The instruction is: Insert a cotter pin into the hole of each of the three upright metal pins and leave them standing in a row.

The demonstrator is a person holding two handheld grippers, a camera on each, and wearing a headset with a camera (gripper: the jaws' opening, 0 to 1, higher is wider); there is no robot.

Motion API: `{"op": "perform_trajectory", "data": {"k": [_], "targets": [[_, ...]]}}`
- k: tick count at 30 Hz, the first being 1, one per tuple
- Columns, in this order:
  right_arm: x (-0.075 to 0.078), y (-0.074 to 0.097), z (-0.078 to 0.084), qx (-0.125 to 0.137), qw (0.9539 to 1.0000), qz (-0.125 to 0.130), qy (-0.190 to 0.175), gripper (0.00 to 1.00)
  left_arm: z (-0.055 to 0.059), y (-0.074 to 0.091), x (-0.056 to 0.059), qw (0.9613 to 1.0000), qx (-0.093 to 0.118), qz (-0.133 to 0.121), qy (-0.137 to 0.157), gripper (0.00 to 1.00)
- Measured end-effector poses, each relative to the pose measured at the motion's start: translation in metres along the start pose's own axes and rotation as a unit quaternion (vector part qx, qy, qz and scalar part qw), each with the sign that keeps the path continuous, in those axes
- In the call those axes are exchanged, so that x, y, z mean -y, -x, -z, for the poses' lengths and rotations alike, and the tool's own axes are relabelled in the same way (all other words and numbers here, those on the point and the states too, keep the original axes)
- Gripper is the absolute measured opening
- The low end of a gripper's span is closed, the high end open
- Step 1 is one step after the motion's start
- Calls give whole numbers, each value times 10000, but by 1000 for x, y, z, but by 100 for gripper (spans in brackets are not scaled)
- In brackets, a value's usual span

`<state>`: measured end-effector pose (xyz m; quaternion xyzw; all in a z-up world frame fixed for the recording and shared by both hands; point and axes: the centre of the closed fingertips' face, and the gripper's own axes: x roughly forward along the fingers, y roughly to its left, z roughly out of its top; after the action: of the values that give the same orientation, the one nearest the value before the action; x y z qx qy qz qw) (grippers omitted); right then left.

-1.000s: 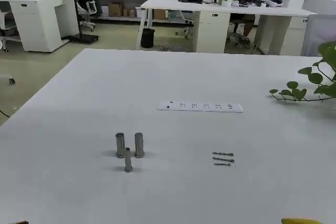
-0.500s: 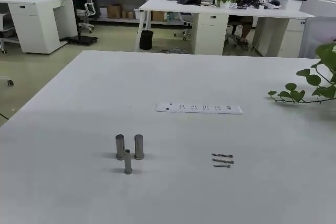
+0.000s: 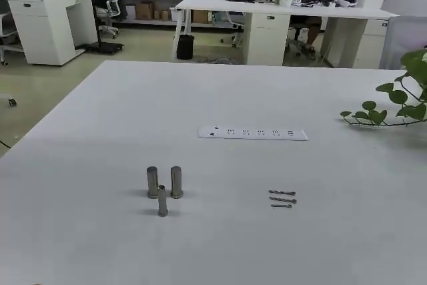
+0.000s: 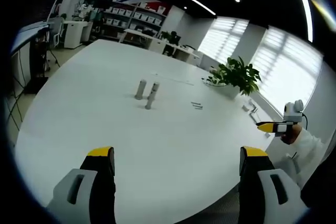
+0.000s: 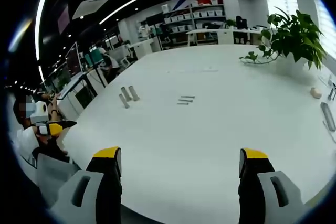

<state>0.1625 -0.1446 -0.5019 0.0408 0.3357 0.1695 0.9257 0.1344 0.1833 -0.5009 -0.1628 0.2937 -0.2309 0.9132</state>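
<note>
While left claw (image 4: 177, 153), right claw (image 5: 181, 153) gape, metal pins (image 3: 162, 199) well inside table (image 3: 113, 66) edges

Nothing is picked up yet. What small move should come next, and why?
Probably advance the right tool toward the cotter pins: they lie loose on the table, right of the upright metal pins, and both it and the left tool are open.

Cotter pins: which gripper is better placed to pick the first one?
Probably right. The cotter pins lie right of the upright metal pins, on the side of the right gripper. It and the left gripper are both open and empty.
</note>
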Motion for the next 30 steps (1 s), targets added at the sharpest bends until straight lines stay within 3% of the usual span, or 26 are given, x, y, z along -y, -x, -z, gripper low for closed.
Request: {"op": "perform_trajectory", "data": {"k": [17,30], "targets": [[-2,1,-2,-3,10000,-25,27,90,-1,2,1,10000,2,8,-25,99],[-7,-3,0,-73,9998,-147,102,90,1,11,-4,9998,93,-157,29,99]]}}
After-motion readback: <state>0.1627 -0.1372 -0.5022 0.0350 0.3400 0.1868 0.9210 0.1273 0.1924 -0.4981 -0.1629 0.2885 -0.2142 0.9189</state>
